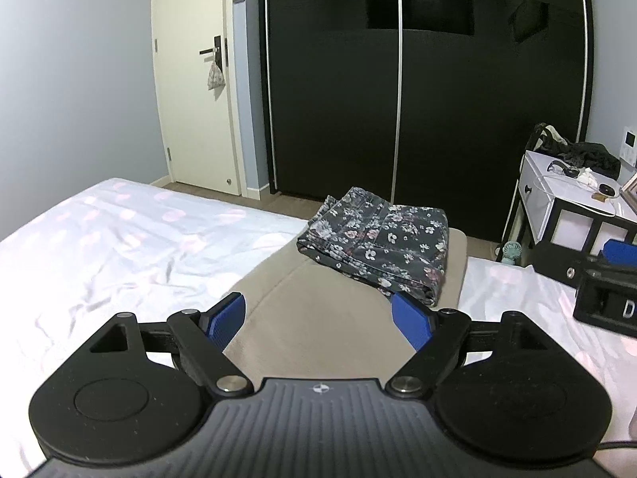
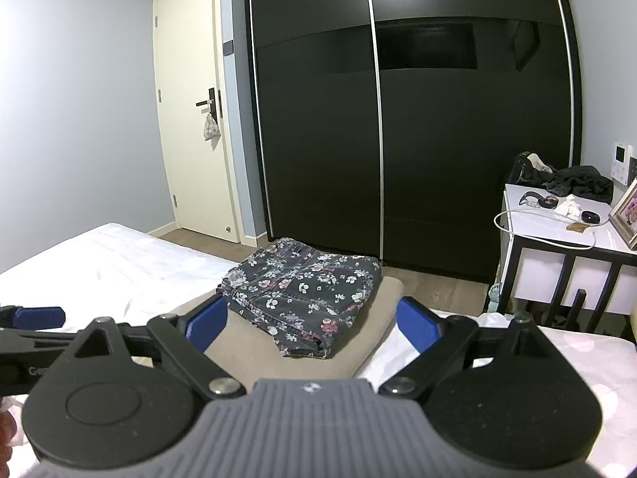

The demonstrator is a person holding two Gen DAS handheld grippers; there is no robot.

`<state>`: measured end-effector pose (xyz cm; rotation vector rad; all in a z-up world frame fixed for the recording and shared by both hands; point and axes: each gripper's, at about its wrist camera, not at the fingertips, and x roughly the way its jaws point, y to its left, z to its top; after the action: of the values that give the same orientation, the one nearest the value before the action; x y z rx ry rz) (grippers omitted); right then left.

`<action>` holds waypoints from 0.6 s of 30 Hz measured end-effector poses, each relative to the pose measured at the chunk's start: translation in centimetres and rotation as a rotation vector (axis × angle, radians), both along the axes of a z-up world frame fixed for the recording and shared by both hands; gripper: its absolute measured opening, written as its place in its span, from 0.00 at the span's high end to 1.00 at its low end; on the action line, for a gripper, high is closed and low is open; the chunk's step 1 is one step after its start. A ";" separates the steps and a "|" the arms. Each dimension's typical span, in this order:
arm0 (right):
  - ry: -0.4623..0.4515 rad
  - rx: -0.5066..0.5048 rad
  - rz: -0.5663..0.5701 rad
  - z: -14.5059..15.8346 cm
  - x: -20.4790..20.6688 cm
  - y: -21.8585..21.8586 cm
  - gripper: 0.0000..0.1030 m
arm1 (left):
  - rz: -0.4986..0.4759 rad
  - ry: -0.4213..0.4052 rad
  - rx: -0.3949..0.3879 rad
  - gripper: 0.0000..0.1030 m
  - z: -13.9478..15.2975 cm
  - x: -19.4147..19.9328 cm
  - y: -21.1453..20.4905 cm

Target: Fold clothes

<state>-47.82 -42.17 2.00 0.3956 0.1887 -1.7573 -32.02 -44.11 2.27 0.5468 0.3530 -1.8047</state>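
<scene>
Bedroom with a bed (image 1: 119,247) before a dark wardrobe (image 2: 398,139): folded floral garment (image 1: 378,243) ahead of both grippers.

Garment rests on a beige cloth (image 1: 318,318), at twelve o'clock from the left hand-held gripper (image 1: 318,316) and the right hand-held gripper (image 2: 314,324), nearer the right, its long axis running ten to four. Both jaws spread, holding nothing.

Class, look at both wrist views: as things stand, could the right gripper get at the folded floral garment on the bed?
Probably yes. The right gripper is open and empty, the floral garment lies just ahead on the beige cloth, and nothing lies between them.
</scene>
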 end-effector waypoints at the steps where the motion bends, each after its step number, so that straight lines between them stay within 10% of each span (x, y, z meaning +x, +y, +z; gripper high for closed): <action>1: 0.000 0.003 -0.001 -0.1 -0.1 0.0 0.09 | 0.003 0.001 0.004 0.21 -0.1 -0.1 0.0; 18: 0.061 0.018 -0.031 -1.5 0.0 -0.3 0.08 | 0.024 -0.003 0.029 0.21 -0.9 -1.0 -0.1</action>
<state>-47.81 -42.49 0.55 0.3593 0.2433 -1.8003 -32.98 -44.17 1.39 0.5638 0.3828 -1.7781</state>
